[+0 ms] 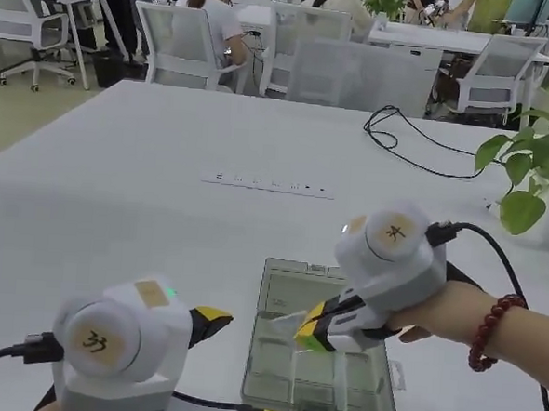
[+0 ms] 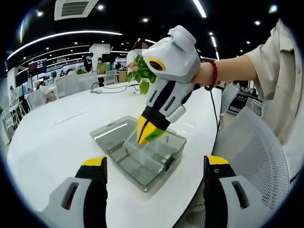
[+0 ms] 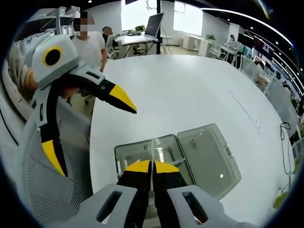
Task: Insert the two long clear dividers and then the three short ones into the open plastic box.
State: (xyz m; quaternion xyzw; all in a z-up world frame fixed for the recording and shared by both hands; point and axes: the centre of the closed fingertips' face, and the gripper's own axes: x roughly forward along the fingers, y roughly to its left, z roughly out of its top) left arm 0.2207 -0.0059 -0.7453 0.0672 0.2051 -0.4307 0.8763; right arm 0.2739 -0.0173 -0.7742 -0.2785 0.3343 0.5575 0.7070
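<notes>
The open clear plastic box (image 1: 356,401) lies at the near edge of the white table, its lid (image 1: 293,286) folded flat on the far side. My right gripper (image 1: 311,333) hangs over the box, shut on a thin clear divider (image 1: 284,319) that points down into the tray. In the right gripper view the divider (image 3: 151,149) runs edge-on out of the shut jaws (image 3: 152,167) above the box (image 3: 135,153). My left gripper (image 1: 246,367) stands open just left of the box, holding nothing. In the left gripper view the box (image 2: 159,156) lies beyond the open gripper (image 2: 156,164), with the right gripper (image 2: 148,134) above it.
A socket strip (image 1: 268,183) is set into the table's middle. A black cable (image 1: 400,139) loops at the far right, beside a green plant (image 1: 538,156). White chairs and desks with people stand beyond the table. A chair (image 2: 256,156) sits near the table edge.
</notes>
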